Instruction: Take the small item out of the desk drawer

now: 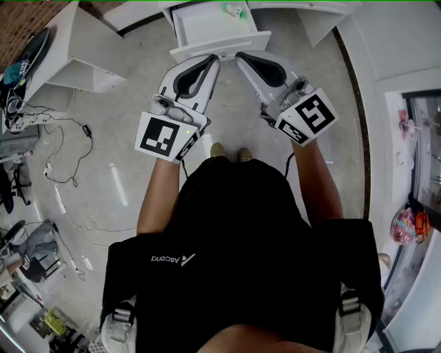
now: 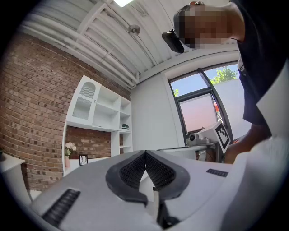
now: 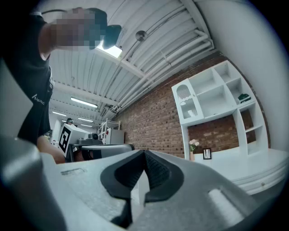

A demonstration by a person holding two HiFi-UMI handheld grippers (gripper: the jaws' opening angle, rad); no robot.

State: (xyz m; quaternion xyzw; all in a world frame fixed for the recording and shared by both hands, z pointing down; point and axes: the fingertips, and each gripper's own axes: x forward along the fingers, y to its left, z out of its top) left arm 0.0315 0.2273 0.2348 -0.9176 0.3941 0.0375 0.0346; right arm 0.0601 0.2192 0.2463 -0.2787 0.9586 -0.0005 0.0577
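A white desk drawer (image 1: 207,31) stands pulled open at the top of the head view. A small green and white item (image 1: 235,10) lies at its far right. My left gripper (image 1: 214,59) and right gripper (image 1: 240,56) are side by side just short of the drawer's front edge, tips pointing at it. Both are shut with nothing between the jaws. In the left gripper view the left gripper (image 2: 145,154) points up at the room, pads meeting. The right gripper (image 3: 144,152) shows the same in its own view. Neither gripper view shows the drawer.
A white desk unit (image 1: 83,55) stands to the left, with cables (image 1: 62,138) trailing over the grey floor beside it. A white cabinet (image 1: 400,103) lines the right side. A brick wall with white shelving (image 2: 97,108) shows in both gripper views.
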